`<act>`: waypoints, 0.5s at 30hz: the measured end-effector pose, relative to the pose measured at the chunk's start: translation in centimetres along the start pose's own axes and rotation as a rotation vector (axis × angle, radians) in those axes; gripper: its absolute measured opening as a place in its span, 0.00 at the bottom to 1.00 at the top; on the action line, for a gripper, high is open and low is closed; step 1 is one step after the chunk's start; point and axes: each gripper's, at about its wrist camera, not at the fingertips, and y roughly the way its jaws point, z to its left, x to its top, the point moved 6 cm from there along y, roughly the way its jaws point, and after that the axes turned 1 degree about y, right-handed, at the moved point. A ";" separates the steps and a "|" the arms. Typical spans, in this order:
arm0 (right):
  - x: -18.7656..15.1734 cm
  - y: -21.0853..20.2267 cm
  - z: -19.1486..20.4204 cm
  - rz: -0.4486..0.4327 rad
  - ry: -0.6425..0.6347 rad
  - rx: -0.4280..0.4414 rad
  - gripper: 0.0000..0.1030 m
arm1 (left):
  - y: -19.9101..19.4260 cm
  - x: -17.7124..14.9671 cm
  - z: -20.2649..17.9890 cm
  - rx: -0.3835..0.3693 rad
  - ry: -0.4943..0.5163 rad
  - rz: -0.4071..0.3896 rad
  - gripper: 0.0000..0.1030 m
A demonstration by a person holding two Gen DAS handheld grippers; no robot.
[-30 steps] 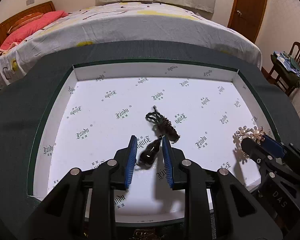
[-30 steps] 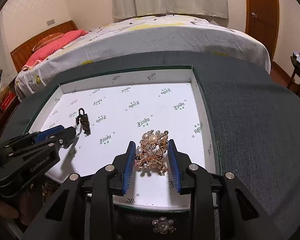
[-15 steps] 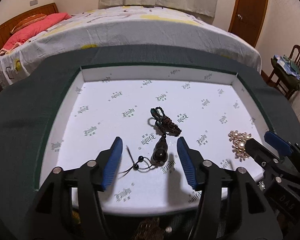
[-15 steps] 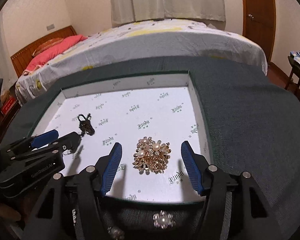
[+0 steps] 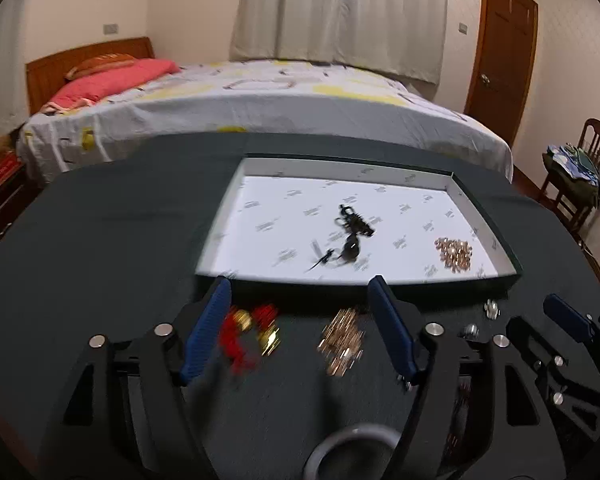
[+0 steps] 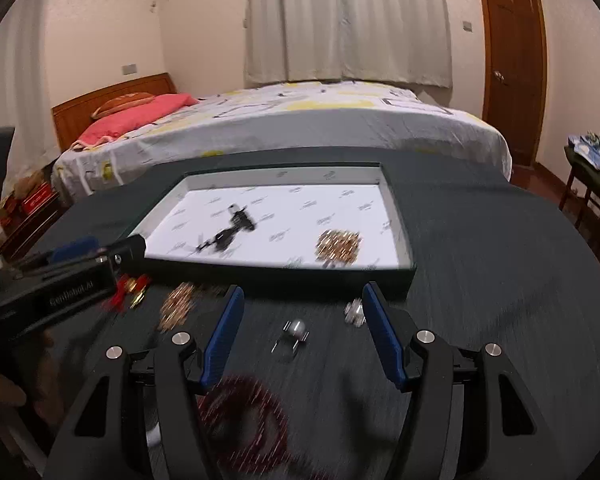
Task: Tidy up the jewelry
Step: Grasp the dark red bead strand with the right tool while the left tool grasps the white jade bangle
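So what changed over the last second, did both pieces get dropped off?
Yes. The left gripper let go of the black pendant and the right gripper released the gold brooch; both sets of fingers have just been opening, empty, and pulled back off the tray. Both pieces stay in the tray.

White lettering on the side of the left gripper [image 6: 76, 286], at the left of the right wrist view, is blurred and only partly legible. The repeated small printed marks on the white tray lining [image 5: 292, 216] are too blurred to read.
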 end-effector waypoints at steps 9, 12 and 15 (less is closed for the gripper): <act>-4.8 -0.5 2.1 0.079 -0.025 0.031 0.63 | -3.1 -5.1 2.8 0.056 -0.017 0.045 0.72; -5.4 -0.2 2.4 0.097 -0.027 0.029 0.63 | -3.6 -5.9 3.5 0.068 -0.025 0.050 0.72; -6.1 0.6 2.6 0.130 -0.029 0.004 0.70 | -3.8 -6.7 4.1 0.080 -0.028 0.054 0.72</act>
